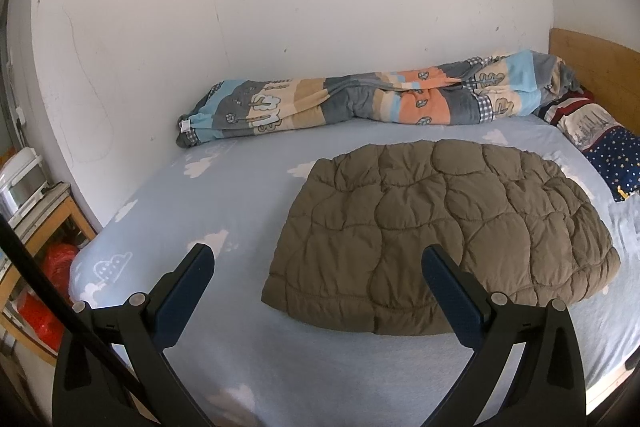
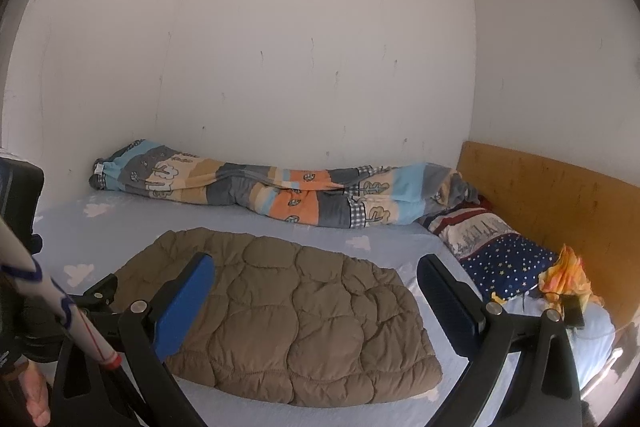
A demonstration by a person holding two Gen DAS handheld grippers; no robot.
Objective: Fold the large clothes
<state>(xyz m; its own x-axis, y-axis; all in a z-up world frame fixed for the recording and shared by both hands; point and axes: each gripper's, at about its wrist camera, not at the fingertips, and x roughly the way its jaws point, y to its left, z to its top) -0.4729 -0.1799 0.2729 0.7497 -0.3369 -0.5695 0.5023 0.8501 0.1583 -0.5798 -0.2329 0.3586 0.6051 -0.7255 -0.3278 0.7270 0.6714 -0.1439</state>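
Padding is the main thing to reckon with: seen from the left wrist, the brown quilted jacket (image 1: pixel 436 239) lies flat on the light blue bed sheet (image 1: pixel 240 187), already looking folded into a compact rounded slab, its stitched pockets puffed with filling. The left gripper (image 1: pixel 320 263) hovers above it with jaws spread wide and nothing between them; the jacket's near hem lies just ahead, crossing behind the right-hand finger, while the bulk spreads forward and to the right. Well beyond the fingertips a striped rolled blanket (image 1: pixel 360 99) lies along the wall. From the right wrist, the right gripper (image 2: pixel 316 271) is likewise wide open and empty, with the jacket directly ahead and below, spanning from behind its left finger toward the right one. A starry pillow (image 2: pixel 504 259) sits just right of the claw. Judging by the look, the garment is light, soft and springy, with a slick shell likely to slide; pinching a stitched hem or corner, through all layers, should hold better than grabbing a puffy panel.
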